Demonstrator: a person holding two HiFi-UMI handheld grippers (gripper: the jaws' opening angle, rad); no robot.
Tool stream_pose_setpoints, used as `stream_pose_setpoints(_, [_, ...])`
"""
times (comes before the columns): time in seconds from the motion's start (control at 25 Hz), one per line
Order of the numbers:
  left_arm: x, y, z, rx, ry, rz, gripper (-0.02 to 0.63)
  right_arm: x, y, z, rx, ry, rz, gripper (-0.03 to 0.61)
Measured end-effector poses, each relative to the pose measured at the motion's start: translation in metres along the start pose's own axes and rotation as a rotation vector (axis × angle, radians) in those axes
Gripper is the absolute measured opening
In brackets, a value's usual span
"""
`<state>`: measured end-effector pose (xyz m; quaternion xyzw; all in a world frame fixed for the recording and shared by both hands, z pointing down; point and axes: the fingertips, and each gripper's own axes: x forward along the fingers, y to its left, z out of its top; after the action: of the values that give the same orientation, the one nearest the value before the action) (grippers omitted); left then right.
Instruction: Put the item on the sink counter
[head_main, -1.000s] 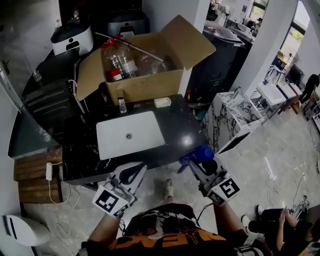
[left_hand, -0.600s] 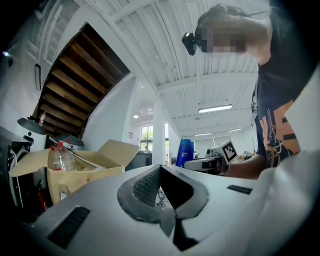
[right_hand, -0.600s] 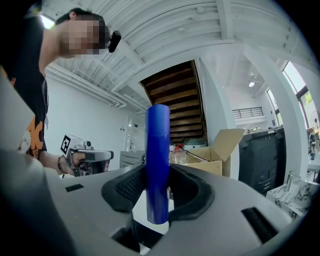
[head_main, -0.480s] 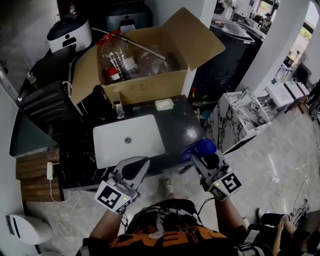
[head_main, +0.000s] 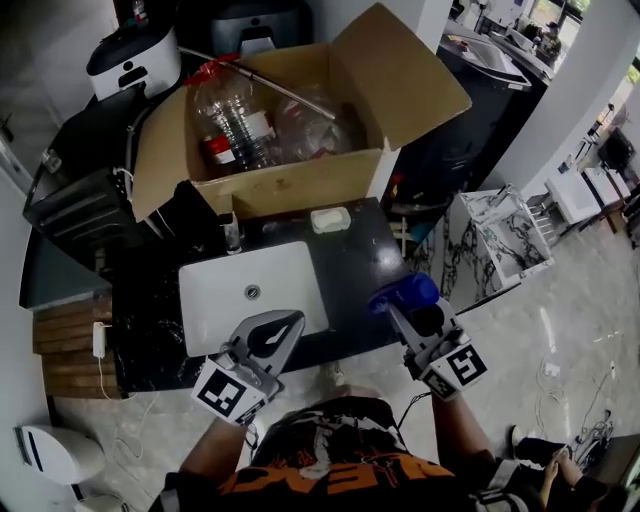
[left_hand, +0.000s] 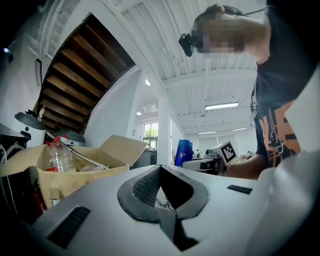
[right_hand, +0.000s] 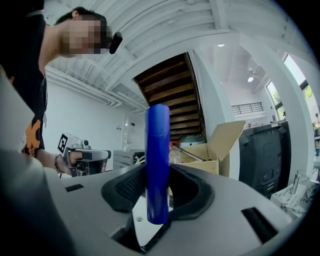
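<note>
You're gripping the blue bottle (head_main: 402, 293) upright in your right gripper (right_hand: 158, 190), hovering at the near corner of the sink counter (head_main: 365, 262) — releasing there is risking a fall. Your left gripper (left_hand: 160, 172) is sitting closed, empty.

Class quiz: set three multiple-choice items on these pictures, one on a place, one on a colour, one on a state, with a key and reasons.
1. Where does the soap bar lie?
A. On the counter, between the sink basin and the cardboard box
B. In the basin
C. In the box

2. What colour is the bottle in the right gripper?
A. Red
B. Green
C. Blue

3. The box's flaps are:
A. Taped shut
B. Open
C. Torn off

Key: A, the bar rests on black counter behind the basin; C, a blue cylinder stands between the jaws; B, the flaps spread wide and plastic bottles show inside.
</note>
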<state>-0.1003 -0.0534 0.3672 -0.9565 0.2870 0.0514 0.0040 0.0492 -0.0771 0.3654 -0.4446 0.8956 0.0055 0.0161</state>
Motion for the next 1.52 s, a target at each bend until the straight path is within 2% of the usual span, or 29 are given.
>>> stream_pose_setpoints(0.24, [0.041, 0.020, -0.001, 0.002, 0.013, -0.012, 0.011, 0.019, -0.039, 0.001, -0.001, -0.008, -0.003, 0.158])
stream_pose_setpoints(0.4, [0.065, 0.031, -0.004, -0.004, 0.024, -0.010, 0.011, 0.028, -0.058, 0.000, -0.054, 0.003, -0.010, 0.158])
stream_pose_setpoints(0.96, [0.137, 0.065, -0.024, 0.004, 0.061, 0.034, 0.011, 0.067, -0.124, -0.012, -0.025, 0.008, 0.068, 0.158])
stream_pose_setpoints(1.36, [0.169, 0.086, -0.042, 0.005, 0.075, 0.073, 0.011, 0.091, -0.161, -0.032, -0.007, 0.021, 0.106, 0.158])
stream_pose_setpoints(1.52, [0.176, 0.097, -0.063, 0.021, 0.099, 0.102, 0.012, 0.098, -0.169, -0.042, 0.004, 0.026, 0.117, 0.158])
